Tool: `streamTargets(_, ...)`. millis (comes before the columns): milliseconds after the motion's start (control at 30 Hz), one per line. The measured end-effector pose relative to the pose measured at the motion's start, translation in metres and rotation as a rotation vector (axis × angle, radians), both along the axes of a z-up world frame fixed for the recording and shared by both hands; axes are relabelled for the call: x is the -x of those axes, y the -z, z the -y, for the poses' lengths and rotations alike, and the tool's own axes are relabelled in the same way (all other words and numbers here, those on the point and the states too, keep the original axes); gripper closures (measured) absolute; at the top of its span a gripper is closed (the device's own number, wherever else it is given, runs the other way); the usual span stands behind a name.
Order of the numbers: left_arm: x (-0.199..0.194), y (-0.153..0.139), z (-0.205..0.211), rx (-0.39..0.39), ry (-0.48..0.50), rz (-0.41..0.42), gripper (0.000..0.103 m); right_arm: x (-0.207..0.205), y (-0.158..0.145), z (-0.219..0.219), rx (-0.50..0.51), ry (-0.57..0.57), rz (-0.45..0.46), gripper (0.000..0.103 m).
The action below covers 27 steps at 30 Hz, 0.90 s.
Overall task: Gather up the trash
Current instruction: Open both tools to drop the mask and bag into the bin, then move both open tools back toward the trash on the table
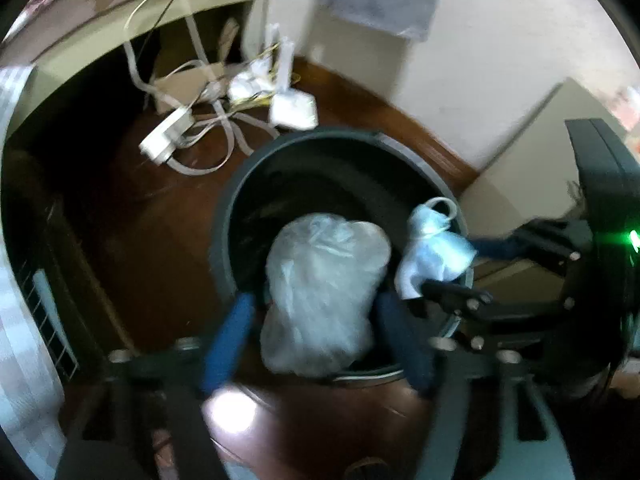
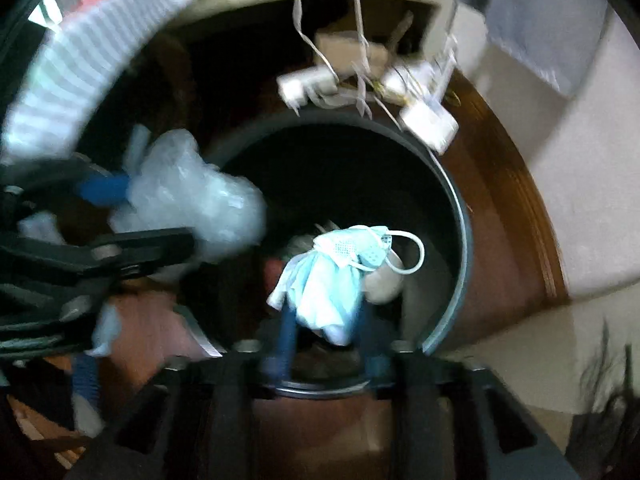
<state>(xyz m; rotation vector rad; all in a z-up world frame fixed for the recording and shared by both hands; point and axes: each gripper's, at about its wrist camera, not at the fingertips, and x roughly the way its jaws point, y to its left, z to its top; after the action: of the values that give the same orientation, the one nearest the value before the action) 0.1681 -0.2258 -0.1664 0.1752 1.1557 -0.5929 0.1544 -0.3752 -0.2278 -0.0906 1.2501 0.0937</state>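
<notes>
Bin [image 1: 240,184], round, dark and smooth-walled, gapes directly under both loads, so each only needs letting go. The left gripper [image 1: 316,316] has its jaws clenched on a crumpled clear plastic bag [image 1: 324,280], hanging over the rim at 6 o'clock. The right gripper [image 2: 326,340] pinches a limp pale-blue face mask [image 2: 332,276], ear loop trailing toward 3 o'clock, above the bin's mouth.

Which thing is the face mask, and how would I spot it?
Find the big dark round trash bin on the wooden floor. Over its opening, the right hand-held gripper pinches a crumpled pale blue face mask. Unlike the clear crinkly plastic bag in the left hand-held gripper, it has a white ear loop sticking out.
</notes>
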Motion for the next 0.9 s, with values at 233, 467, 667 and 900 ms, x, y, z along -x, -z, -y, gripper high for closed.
streamTargets(233,0.009,-0.013,-0.020,-0.004,-0.075,0.060,0.010,0.004,-0.018,0.017,0.025,0.115,0.104,0.000)
streamTargets(467,0.014,-0.031,-0.023,-0.009,-0.083,0.127,0.006,0.016,-0.044,0.029,0.031,0.209,0.217,0.000)
streamTargets(667,0.014,-0.034,-0.027,-0.024,-0.084,0.140,0.006,0.018,-0.056,0.028,0.044,0.216,0.261,0.000)
streamTargets(900,0.020,-0.046,-0.025,-0.018,-0.074,0.171,0.006,0.024,-0.068,0.028,0.036,0.233,0.301,0.000)
